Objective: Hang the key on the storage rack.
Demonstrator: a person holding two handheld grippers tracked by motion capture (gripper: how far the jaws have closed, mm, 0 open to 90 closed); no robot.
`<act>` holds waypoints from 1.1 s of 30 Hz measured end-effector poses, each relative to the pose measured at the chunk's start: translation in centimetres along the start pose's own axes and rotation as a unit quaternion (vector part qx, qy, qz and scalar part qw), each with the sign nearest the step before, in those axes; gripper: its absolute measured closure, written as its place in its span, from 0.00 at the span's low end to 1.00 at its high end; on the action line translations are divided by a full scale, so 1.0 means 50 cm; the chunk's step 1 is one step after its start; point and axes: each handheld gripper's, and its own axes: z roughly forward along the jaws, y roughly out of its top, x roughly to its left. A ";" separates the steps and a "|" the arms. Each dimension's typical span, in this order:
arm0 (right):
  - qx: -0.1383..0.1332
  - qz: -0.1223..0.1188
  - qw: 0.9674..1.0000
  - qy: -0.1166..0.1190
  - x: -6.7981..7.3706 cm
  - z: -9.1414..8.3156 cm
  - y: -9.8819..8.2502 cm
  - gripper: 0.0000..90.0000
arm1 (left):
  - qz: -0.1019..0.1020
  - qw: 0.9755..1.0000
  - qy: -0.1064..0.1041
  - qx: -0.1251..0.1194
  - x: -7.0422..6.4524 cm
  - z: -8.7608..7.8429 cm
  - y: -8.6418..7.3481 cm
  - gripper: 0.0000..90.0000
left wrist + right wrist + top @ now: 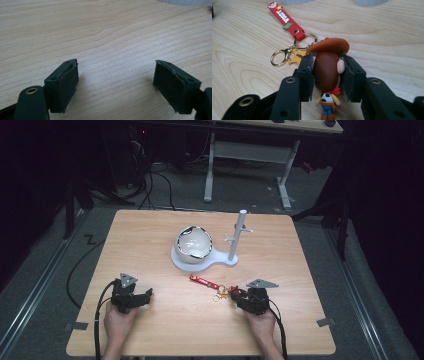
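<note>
Bowl (pixel 194 244) of pale ceramic, with a dark broken pattern along its rim, sits tilted on the round end of a white stand (pixel 200 262), and nothing can be seen inside it. A white peg post (pixel 238 236) rises from the stand's narrow end, its short pegs bare.

Nearer the person lies a keychain (pixel 299 45) on the wooden table (pixel 150 230). Its red strap (pixel 285 21) reads "WOODY" in white letters, with a small cartoon face and a yellow star at its far end. A gold star charm beside the gold rings carries letters beginning "SHER"; the rest is hidden.

The right gripper (pixel 327 72) has its pads pressed on the head of the cowboy figure (pixel 327 67), under the brown hat. The left gripper (pixel 115 82) rests at the table's near left, its jaws spread wide with bare wood between them.
</note>
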 end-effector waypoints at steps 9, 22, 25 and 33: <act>-0.006 -0.005 1.000 0.003 -0.004 -0.007 0.000 0.74 | 0.000 1.000 0.000 0.000 0.000 0.000 0.000 0.23; -0.050 -0.025 0.998 0.004 -0.008 -0.073 0.037 0.74 | 0.000 1.000 0.000 0.000 0.000 0.000 0.000 0.23; -0.059 -0.027 0.998 0.004 -0.008 -0.084 0.045 0.74 | 0.000 1.000 0.000 0.000 0.000 0.000 0.000 0.23; -0.093 -0.039 0.995 0.010 -0.008 -0.124 0.081 0.74 | 0.000 1.000 0.000 0.000 0.000 0.000 0.000 0.23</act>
